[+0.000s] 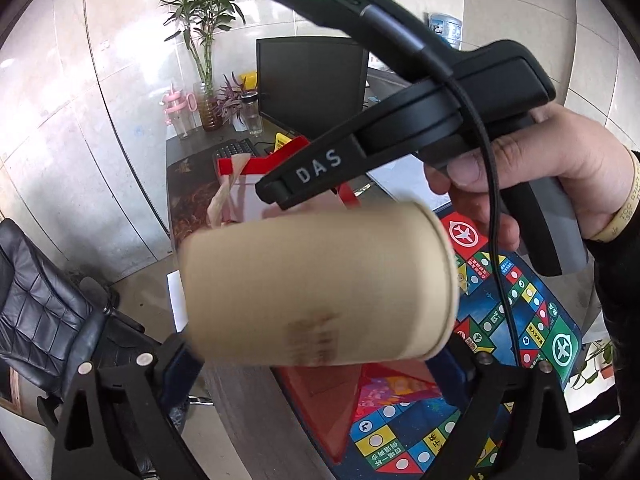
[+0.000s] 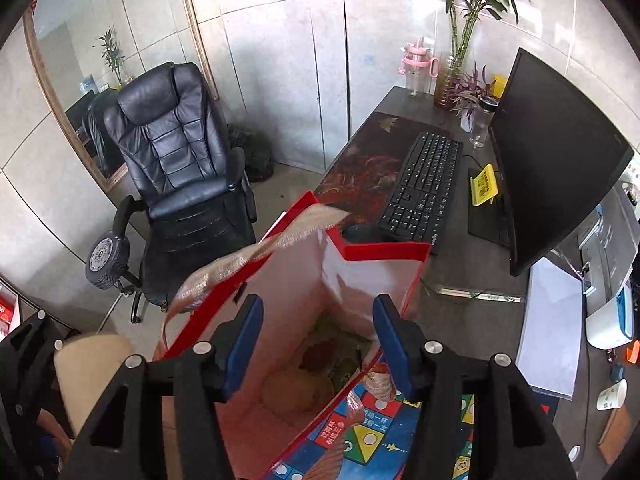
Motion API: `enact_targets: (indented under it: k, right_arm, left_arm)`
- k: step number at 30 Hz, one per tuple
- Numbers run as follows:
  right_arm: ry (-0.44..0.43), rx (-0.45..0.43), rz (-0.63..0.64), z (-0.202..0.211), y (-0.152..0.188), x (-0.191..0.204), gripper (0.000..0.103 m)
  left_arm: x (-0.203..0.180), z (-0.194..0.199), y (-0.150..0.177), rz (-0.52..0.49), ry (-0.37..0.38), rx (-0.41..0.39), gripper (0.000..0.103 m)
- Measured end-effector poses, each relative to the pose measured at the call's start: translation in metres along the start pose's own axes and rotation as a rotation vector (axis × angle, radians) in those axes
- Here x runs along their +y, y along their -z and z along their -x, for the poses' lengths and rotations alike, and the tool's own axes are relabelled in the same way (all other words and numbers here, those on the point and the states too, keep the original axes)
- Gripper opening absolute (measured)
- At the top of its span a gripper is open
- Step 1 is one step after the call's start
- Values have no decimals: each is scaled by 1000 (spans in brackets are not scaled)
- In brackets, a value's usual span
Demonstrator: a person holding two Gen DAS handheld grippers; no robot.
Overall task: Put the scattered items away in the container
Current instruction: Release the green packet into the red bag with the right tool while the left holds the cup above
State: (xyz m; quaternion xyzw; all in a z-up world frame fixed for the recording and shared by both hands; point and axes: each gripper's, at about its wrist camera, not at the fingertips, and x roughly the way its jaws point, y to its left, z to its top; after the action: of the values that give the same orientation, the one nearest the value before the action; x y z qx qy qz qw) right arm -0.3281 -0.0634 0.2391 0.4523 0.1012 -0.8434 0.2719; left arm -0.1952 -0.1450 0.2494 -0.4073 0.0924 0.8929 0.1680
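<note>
— Left view?
— The left gripper (image 1: 320,364) grips a paper cup (image 1: 316,284) sideways, above the worktop's (image 1: 240,400) game mat (image 1: 520,300).
— Right view?
— The right gripper (image 2: 318,344) hangs spread and empty over the open red bag (image 2: 360,264); the cup (image 2: 92,372) is beside the bag.

"DAS" in pale capitals on finger of right gripper (image 1: 276,194). Print on paper cup (image 1: 316,284), game mat (image 1: 532,312) unreadable.
</note>
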Motion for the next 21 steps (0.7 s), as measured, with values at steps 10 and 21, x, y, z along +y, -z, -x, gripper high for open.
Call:
enact_targets:
  k: [10,21]
  right_arm:
    - [33,-43,-49,15,-1,-18,73]
    - [0,-88,-97,32,5,-33,76]
  left_arm:
    - [5,9,-1,7,-10,-12,99]
    - [2,5,-11,-37,-61,17,102]
